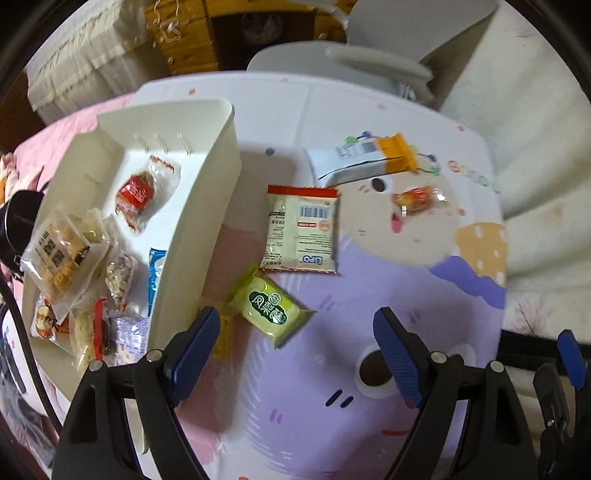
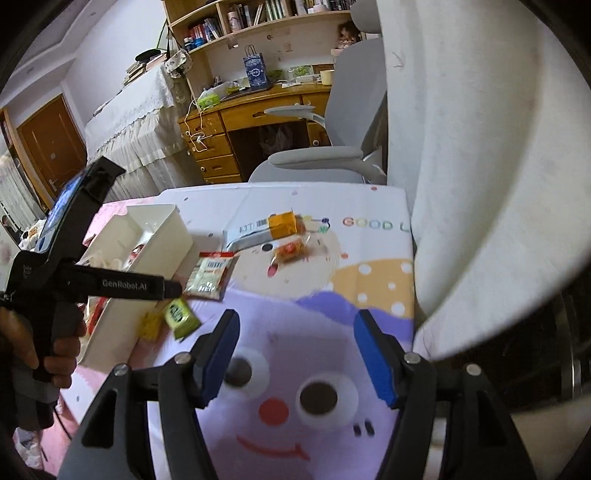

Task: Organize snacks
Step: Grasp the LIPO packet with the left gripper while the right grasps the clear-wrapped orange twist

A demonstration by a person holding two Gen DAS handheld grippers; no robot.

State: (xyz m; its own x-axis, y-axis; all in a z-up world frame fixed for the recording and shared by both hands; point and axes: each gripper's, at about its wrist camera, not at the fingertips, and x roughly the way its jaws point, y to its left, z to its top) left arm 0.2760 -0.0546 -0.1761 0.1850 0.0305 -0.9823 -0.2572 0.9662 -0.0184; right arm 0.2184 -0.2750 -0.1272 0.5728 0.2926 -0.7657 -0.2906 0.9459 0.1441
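White bin [image 1: 207, 206] contents show only from left tool [image 1: 295, 343]; both tools released.

A wooden desk [image 2: 258, 110] with drawers stood at the upper centre, bookshelves [image 2: 258, 18] above it. A grey office chair [image 2: 343, 122] sat to its right, a brown door [image 2: 51, 144] at left, beside a lace-draped cabinet [image 2: 136, 122].

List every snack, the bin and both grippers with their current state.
left gripper: open, empty
right gripper: open, empty
white bin: partly filled
green packet: loose on cloth
LiPO packet: loose, back up
orange-white packet: loose
wrapped candy: loose
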